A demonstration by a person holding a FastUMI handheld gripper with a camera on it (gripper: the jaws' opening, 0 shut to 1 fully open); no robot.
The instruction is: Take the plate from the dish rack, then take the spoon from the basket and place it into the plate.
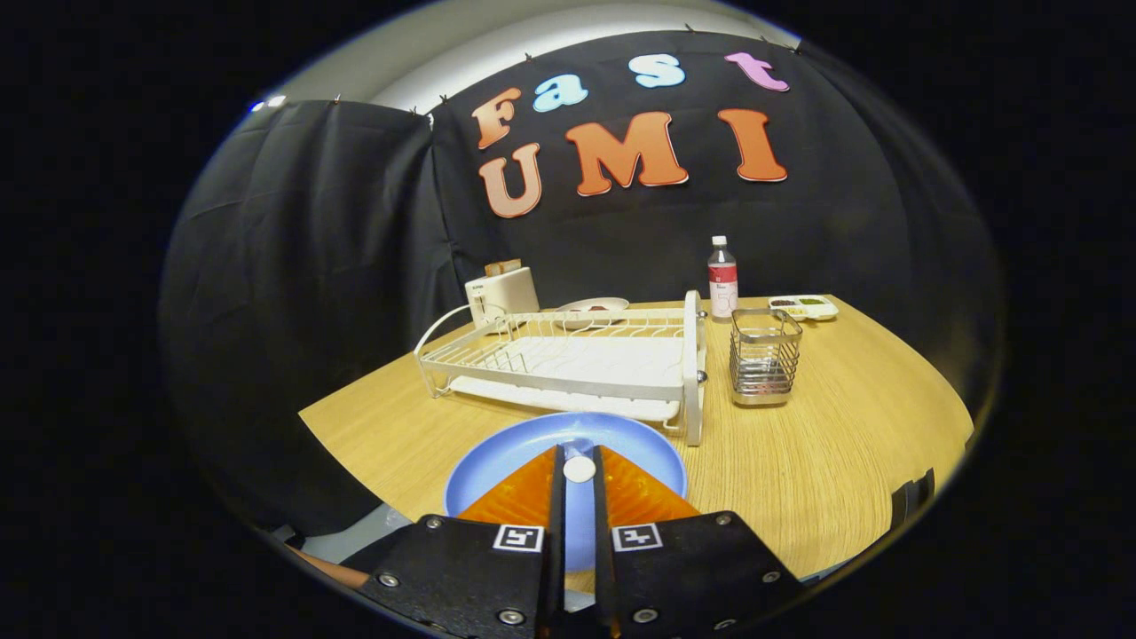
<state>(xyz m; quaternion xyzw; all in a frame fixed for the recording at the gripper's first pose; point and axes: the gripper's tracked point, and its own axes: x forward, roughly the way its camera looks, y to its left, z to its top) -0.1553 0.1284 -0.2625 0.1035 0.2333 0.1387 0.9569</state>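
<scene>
Pinching a small white spoon (579, 469) between nearly closed fingers, the gripper (579, 463) hangs over the blue plate (515, 453) on the table (843, 444). At twelve o'clock beyond the plate sits the white rack (568, 364); the wire basket (763, 355) stands at one o'clock, just beside the rack. Farther back are a toaster (501, 293), a bottle (722, 280) and a small tray (803, 307).

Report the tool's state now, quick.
Tool: fingers nearly closed on a small white spoon over the blue plate.
</scene>
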